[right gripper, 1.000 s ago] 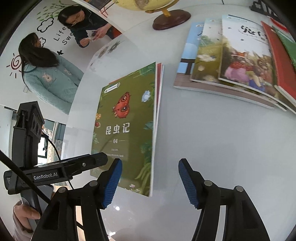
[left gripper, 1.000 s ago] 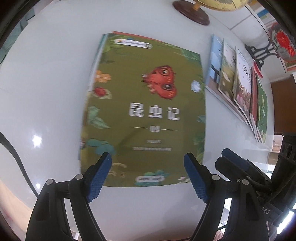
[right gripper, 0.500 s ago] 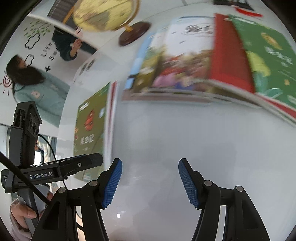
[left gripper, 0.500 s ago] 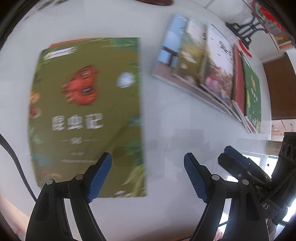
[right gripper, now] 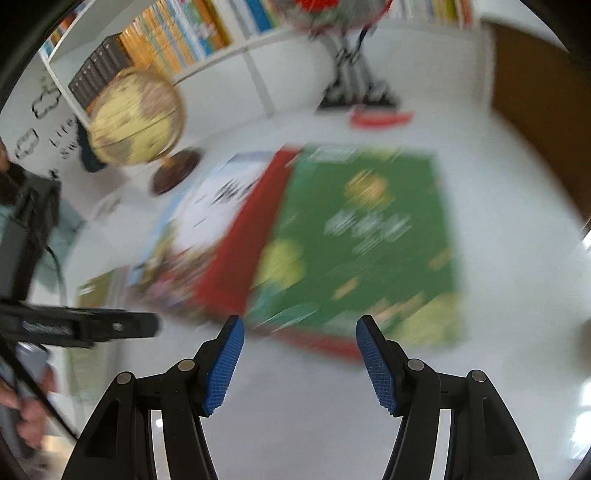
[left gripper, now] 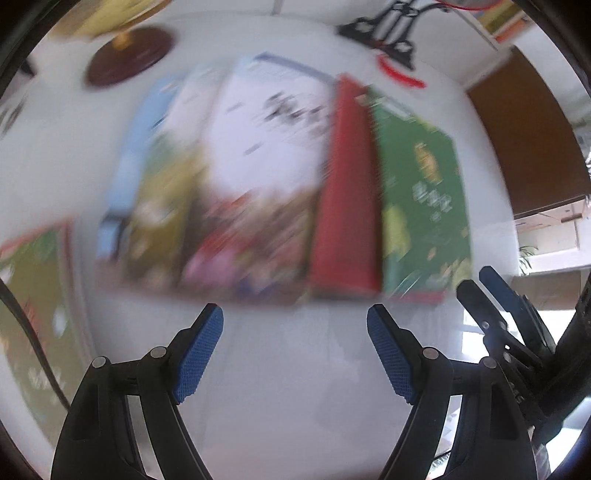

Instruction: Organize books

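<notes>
A fanned row of picture books lies flat on the white table, blurred by motion. A bright green book (left gripper: 421, 206) (right gripper: 365, 236) tops its right end, beside a red book (left gripper: 347, 199) (right gripper: 243, 240) and a white-covered one (left gripper: 266, 147) (right gripper: 218, 206). The olive-green insect book (left gripper: 29, 295) shows only at the far left edge. My left gripper (left gripper: 295, 339) hovers open just short of the row's near edge, nothing between its blue pads. My right gripper (right gripper: 299, 354) stands open at the green book's near edge, holding nothing. It also shows at the right of the left wrist view (left gripper: 509, 314).
A globe (right gripper: 136, 118) on a dark round base (left gripper: 129, 59) (right gripper: 177, 170) stands behind the books. A black stand (right gripper: 354, 85) with a red strip (left gripper: 400, 75) sits at the back. Bookshelves (right gripper: 177, 33) line the wall. A hand (right gripper: 26, 413) grips the other tool at the left.
Both grippers swept right, away from the olive insect book and up to the fanned row. The green and red books now fill both views. The jaws kept the same width.
</notes>
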{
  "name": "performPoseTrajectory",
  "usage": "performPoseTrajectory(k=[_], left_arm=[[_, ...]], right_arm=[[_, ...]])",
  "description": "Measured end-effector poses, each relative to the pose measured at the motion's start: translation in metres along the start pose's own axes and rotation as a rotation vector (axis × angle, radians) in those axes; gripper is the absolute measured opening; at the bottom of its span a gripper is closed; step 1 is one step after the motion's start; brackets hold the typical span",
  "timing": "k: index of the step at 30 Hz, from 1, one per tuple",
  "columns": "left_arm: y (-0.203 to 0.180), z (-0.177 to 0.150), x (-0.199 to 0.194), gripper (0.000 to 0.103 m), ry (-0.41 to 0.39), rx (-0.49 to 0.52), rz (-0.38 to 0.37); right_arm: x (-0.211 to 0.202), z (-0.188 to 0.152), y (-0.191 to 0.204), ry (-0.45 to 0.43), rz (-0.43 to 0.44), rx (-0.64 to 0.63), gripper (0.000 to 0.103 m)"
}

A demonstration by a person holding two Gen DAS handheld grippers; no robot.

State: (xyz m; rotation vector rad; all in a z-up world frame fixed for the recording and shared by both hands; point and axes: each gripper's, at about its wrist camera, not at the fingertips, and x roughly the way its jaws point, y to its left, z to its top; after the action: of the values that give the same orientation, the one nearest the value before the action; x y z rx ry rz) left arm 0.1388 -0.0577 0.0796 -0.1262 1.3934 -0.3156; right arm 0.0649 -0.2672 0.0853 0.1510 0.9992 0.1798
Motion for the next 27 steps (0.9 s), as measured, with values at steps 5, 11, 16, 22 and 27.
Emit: performPoseTrajectory(k=[5,11,16,22,27], left_arm=[[-0.045,0.027,0.018,0.079,-0.058,0.094,-0.017],[-0.07,0.044,0.038,0.079,-0.06,0.121,0.005],[-0.081,0.048,0.041,0.079,-0.042,0.14,0.008],[-0.062,0.037,0.032,0.078,-0.055,0.073,-0.06],[-0.046,0.03,0.024,0.054,-0.056,0.032,-0.023]], right_arm=[[0.024,0.023,-0.057,0.014,-0.021,0.059,0.062],[0.051,0.044,-0.088,0.047,-0.008,0.082,0.062],[0.06,0.046,-0.088,0.07,0.049,0.077,0.082],[0.066,0.055,-0.078,0.1,0.126,0.048,0.082],[0.071,0.061,-0.034,0.151,0.194,-0.155,0.08]])
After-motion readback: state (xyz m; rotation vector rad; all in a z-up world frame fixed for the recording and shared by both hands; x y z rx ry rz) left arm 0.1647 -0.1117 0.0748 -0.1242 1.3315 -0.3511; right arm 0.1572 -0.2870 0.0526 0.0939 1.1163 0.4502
